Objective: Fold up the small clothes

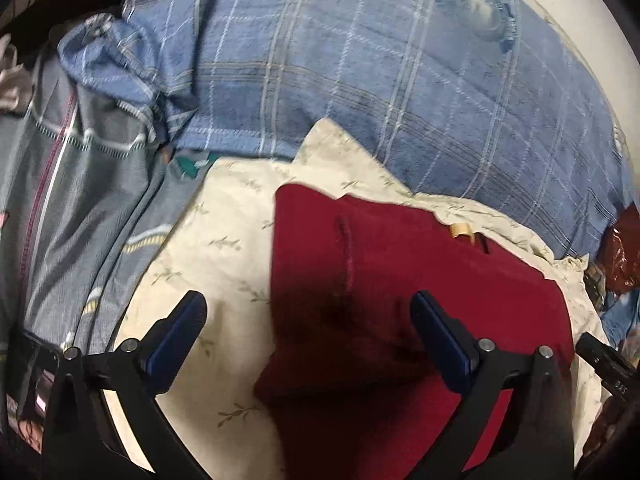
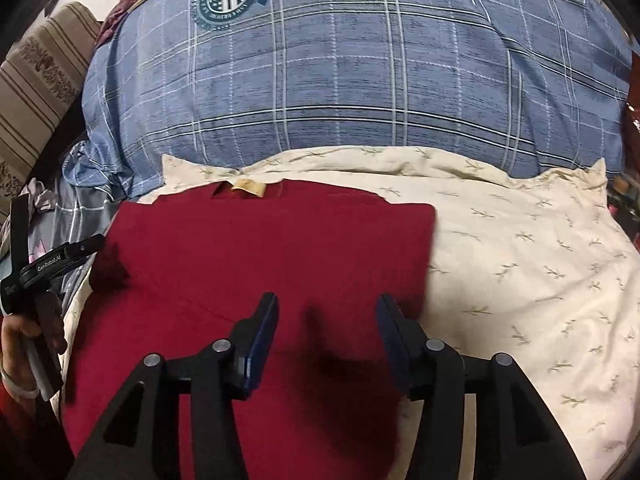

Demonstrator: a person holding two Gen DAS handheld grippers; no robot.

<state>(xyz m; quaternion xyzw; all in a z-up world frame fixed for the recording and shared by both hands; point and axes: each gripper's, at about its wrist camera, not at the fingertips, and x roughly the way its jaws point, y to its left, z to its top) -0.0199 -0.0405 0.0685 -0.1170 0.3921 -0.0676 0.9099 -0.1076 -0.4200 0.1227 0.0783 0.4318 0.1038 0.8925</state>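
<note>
A dark red garment point(image 1: 400, 280) lies folded flat on a cream sheet point(image 1: 224, 232). A tan label point(image 2: 250, 189) shows at its collar on the far edge. My left gripper point(image 1: 310, 304) hovers open over the garment's left edge, one finger above the sheet and the other above the red cloth. My right gripper point(image 2: 328, 302) is open over the garment point(image 2: 260, 256) near its right edge. Neither gripper has cloth between its pads.
A big blue plaid quilt point(image 2: 352, 92) with round badges bulges behind the sheet point(image 2: 520, 264). Grey striped bedding point(image 1: 80, 200) lies crumpled at the left. A hand point(image 2: 16, 336) holds the left tool at the right wrist view's left edge. A striped cushion point(image 2: 40, 80) sits far left.
</note>
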